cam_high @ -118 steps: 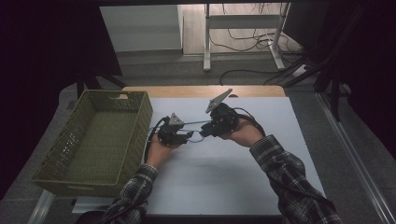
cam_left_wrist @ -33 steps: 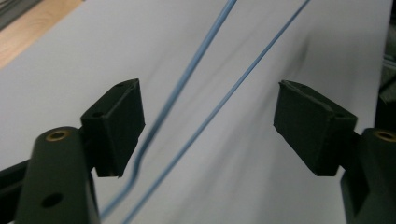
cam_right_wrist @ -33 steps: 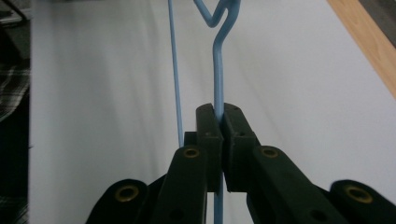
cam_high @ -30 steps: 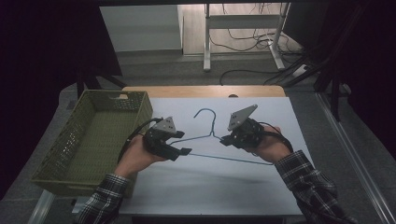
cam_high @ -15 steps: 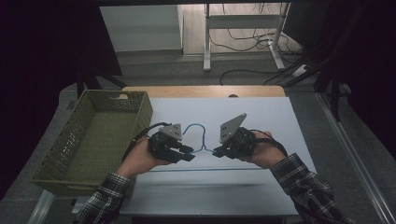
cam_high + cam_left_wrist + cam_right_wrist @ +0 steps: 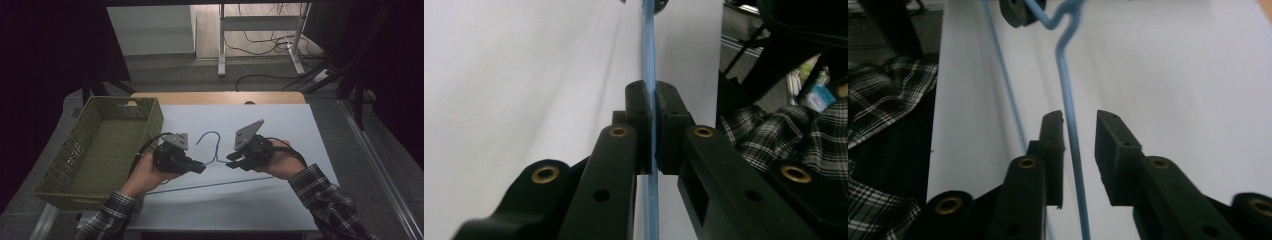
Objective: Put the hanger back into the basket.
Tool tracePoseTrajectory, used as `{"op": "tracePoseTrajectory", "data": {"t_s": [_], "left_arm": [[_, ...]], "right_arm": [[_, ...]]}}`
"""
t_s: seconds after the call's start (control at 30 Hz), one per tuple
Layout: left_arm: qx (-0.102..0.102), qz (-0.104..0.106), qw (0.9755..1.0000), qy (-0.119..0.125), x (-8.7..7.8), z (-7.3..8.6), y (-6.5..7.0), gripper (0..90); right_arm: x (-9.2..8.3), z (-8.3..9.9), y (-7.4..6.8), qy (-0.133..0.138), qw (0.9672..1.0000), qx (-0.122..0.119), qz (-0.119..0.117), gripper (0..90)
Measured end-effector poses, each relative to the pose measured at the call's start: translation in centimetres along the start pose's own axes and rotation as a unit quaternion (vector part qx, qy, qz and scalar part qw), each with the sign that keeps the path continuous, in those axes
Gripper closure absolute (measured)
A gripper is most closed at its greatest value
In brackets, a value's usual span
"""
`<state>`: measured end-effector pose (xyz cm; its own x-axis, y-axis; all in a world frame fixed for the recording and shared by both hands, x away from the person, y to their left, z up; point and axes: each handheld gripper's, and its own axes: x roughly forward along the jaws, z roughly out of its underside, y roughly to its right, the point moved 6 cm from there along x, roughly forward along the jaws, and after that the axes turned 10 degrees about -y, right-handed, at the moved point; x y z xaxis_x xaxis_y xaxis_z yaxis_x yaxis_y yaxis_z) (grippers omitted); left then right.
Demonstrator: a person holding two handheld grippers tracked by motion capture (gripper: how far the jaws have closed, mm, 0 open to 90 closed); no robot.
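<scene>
A thin blue wire hanger (image 6: pixel 212 159) lies over the white table surface (image 6: pixel 280 200), held up between the two hands. In the high view its hook curls upward between the two tools, while its long bottom bar runs low toward the person and passes behind the left hand (image 6: pixel 145 172), so that end is hidden.

The left gripper (image 6: pixel 200 167) is clamped on the wire: in the left gripper view the pads (image 6: pixel 636 125) press on the blue strand from both sides, its jaws having just closed. Beyond the pads the wire blurs and runs out of the top edge.

The right gripper (image 6: pixel 231 164) has just been opening; in the right gripper view the wire passes between the parted jaws, near the left pad (image 6: pixel 1052 135), but whether it touches cannot be told.

A green basket (image 6: pixel 107 150) stands at the table's left, its near corner overhanging. Plaid sleeves (image 6: pixel 325 200) are cut off at the bottom edge.
</scene>
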<state>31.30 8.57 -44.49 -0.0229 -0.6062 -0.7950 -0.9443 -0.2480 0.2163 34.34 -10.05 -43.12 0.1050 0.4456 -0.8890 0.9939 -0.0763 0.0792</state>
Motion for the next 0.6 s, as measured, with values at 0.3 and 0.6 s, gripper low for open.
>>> {"op": "tracePoseTrajectory", "data": {"t_s": [0.3, 0.6], "left_arm": [[-0.047, -0.026, 0.9975, 0.046, -2.1, 0.0, -0.7, 87.3], [-0.073, -0.067, 0.9928, 0.068, -3.8, 0.6, -1.8, 87.4]], "right_arm": [[-2.5, 1.2, -0.2, 0.022, 0.9987, 0.043, 0.017, 51.5], [-3.8, 2.8, -0.1, 0.038, 0.9957, 0.08, 0.027, 45.0]]}}
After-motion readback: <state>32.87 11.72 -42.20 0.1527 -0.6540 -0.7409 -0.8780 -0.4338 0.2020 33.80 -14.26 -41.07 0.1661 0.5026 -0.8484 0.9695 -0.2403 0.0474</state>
